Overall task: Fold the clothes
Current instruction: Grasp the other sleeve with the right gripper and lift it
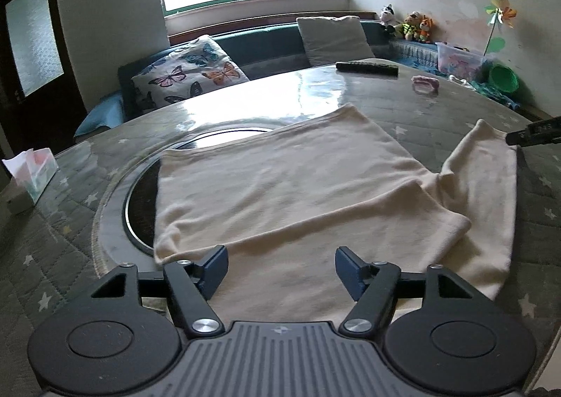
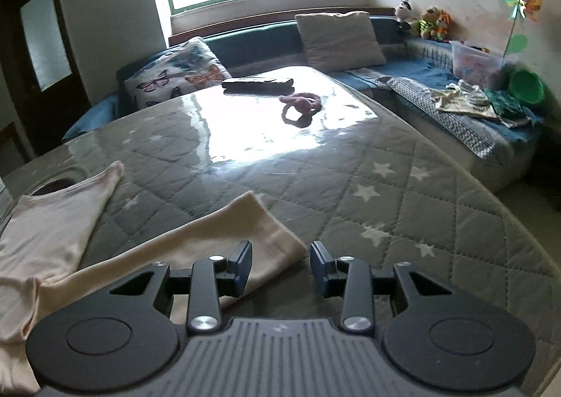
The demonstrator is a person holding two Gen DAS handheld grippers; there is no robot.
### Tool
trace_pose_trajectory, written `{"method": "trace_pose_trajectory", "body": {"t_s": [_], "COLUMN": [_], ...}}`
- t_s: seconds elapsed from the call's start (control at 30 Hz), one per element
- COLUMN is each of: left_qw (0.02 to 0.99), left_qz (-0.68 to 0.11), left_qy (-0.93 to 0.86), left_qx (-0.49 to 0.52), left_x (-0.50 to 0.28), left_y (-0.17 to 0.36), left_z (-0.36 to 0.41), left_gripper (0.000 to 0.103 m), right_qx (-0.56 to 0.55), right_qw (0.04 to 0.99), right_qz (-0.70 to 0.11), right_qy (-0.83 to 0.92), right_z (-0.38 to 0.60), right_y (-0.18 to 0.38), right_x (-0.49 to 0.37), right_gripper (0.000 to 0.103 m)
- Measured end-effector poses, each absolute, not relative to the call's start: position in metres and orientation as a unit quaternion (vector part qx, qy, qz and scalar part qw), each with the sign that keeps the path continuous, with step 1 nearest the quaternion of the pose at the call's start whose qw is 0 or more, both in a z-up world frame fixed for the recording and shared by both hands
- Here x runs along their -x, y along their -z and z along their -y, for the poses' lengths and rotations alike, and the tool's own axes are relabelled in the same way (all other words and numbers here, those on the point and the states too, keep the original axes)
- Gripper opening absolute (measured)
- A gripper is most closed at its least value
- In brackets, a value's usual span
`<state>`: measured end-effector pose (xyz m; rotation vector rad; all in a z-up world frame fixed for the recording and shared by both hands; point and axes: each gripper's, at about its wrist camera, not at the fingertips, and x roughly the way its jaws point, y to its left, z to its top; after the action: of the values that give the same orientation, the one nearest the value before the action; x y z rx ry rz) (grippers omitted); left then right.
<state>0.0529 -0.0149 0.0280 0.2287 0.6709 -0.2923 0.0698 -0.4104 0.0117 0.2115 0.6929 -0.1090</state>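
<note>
A cream shirt (image 1: pixel 287 179) is spread flat on the quilted table (image 1: pixel 455 123), with one sleeve already laid across the body and the other sleeve (image 2: pixel 217 239) stretched out to the right. The left gripper (image 1: pixel 278 269) is held over the near edge of the shirt, its jaws apart and nothing between them. The right gripper (image 2: pixel 280 265) is seen at the sleeve's cuff, jaws parted and clamped on nothing; the cuff lies just under its left finger. The sleeve fold appears to be the step in hand. For the next move, the cuff would need to be pinched and carried over the body.
</note>
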Motion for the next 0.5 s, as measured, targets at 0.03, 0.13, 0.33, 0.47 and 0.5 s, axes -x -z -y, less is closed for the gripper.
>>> {"method": "trace_pose_trajectory", "body": {"t_s": [0.03, 0.13, 0.33, 0.47, 0.5], "left_qw": [0.927, 0.925, 0.924, 0.923, 0.923], "left_qz": [-0.328, -0.328, -0.330, -0.335, -0.335], "left_qy": [0.145, 0.150, 0.155, 0.150, 0.149], "left_qx": [-0.112, -0.116, -0.119, -0.117, -0.116], "left_x": [-0.052, -0.052, -0.052, -0.053, -0.053], "left_y": [-0.028, -0.027, -0.023, -0.019, -0.019], "left_z": [0.017, 0.024, 0.032, 0.031, 0.030], "left_gripper": [0.073, 0.079, 0.098, 0.103, 0.103], "right_qx": [-0.106, -0.107, -0.118, -0.117, -0.117], "right_qw": [0.933, 0.935, 0.938, 0.945, 0.947], "right_qz": [-0.338, -0.334, -0.324, -0.305, -0.300], "right_qy": [0.056, 0.052, 0.037, 0.019, 0.012], "right_z": [0.412, 0.409, 0.405, 0.398, 0.395], "right_y": [-0.009, -0.007, -0.014, -0.032, -0.037], "right_x": [-0.072, -0.073, -0.067, -0.058, -0.056], "right_gripper": [0.037, 0.034, 0.008, 0.005, 0.005]}}
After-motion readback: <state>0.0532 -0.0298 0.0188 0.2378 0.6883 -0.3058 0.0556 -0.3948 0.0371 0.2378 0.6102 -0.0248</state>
